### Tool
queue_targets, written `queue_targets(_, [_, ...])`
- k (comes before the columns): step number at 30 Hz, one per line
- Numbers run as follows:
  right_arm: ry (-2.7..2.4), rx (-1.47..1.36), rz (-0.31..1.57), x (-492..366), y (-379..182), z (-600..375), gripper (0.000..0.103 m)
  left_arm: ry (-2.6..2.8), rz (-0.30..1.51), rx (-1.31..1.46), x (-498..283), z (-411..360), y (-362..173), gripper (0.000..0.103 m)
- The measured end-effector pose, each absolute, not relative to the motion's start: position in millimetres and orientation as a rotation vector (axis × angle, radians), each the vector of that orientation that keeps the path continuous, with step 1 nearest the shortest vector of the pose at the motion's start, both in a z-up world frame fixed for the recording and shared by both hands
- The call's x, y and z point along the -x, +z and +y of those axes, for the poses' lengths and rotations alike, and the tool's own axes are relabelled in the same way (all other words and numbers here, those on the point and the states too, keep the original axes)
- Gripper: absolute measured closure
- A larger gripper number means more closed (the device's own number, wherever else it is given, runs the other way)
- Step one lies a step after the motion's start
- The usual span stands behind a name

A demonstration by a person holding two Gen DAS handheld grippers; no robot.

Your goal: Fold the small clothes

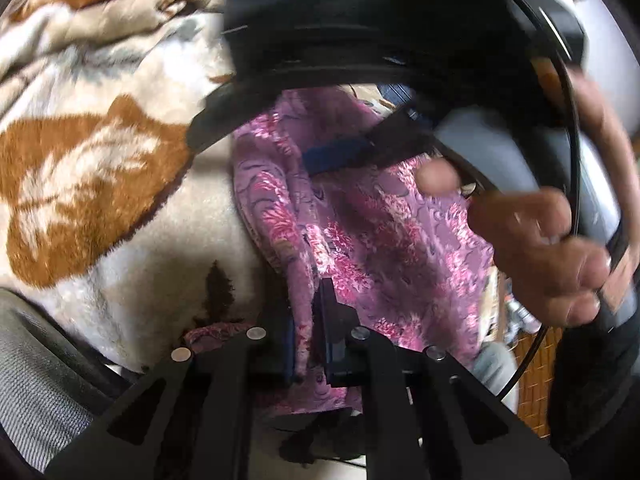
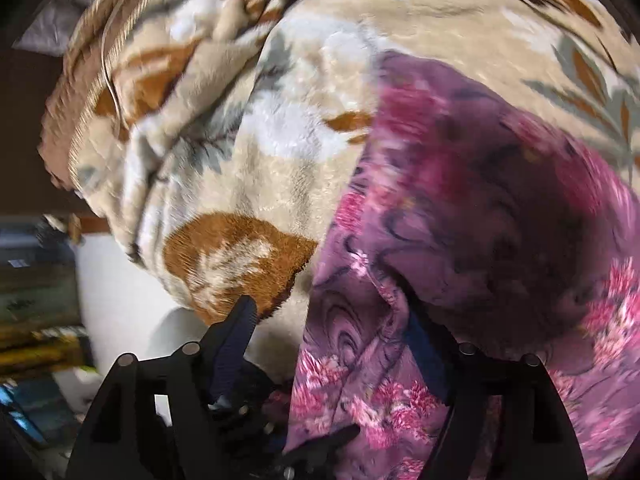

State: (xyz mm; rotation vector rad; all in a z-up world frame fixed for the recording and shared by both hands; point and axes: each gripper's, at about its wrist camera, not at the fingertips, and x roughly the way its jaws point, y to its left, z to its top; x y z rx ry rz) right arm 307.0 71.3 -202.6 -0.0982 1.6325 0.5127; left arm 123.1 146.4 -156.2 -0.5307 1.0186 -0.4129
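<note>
The small garment [image 1: 360, 220] is purple cloth with pink flowers, held up over a cream and brown blanket [image 1: 88, 168]. My left gripper [image 1: 306, 344] is shut on its lower edge; the cloth runs up between the two fingers. In the left wrist view the right gripper's finger [image 1: 352, 152] reaches into the cloth near its top, with the person's hand [image 1: 552, 248] behind it. In the right wrist view the garment [image 2: 460, 240] drapes between the spread fingers of my right gripper [image 2: 336, 320]. Its left finger [image 2: 236, 336] stands bare; the right finger is partly hidden by cloth.
The blanket [image 2: 240, 140] covers the bed under both grippers. A grey fabric surface [image 1: 36, 392] lies at the lower left of the left wrist view. A white wall or furniture side [image 2: 120, 292] and cluttered items [image 2: 36, 300] sit left of the bed.
</note>
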Motion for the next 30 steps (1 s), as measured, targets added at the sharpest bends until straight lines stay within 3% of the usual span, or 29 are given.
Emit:
queue_targets(2, [0.485,0.131,1.627,-305.5,-204.9,78.3,0.028,-0.409,0.989,0.499,-119.9,141.8,-151.5,0.096])
queue_targets(4, [0.439,0.190,1.599,-301.9,-204.3,82.4,0.042,-0.402,0.970,0.476,-116.9,137.8,-147.7,0.096])
queue_targets(6, [0.379,0.259,1.569,-299.1,-201.6,80.2,0.078,-0.396,0.966,0.460,-114.9,133.5,-144.7,0.096])
queue_targets(8, [0.394,0.213,1.568,-298.2,-196.5,70.1,0.088,-0.404,0.970,0.472,-113.6,131.8,-137.5,0.097])
queue_targets(16, [0.609,-0.213,1.291,-254.5,-100.0,-36.0,0.092,-0.477,0.865,0.293,-84.2,94.5,-38.7,0.097])
queue_targets(21, [0.689,-0.490,1.073,-212.1,-56.2,-146.6,0.092,-0.596,0.810,0.086,-61.3,14.4,14.9,0.097])
queue_targets(26, [0.647,-0.648,0.942,-181.2,-46.5,-268.6,0.092,-0.714,0.837,-0.096,-55.5,-83.6,14.1,0.097])
queue_targets(30, [0.572,-0.778,0.947,-176.9,-91.8,-345.4,0.092,-0.754,0.927,-0.252,-61.5,-161.6,-24.6,0.097])
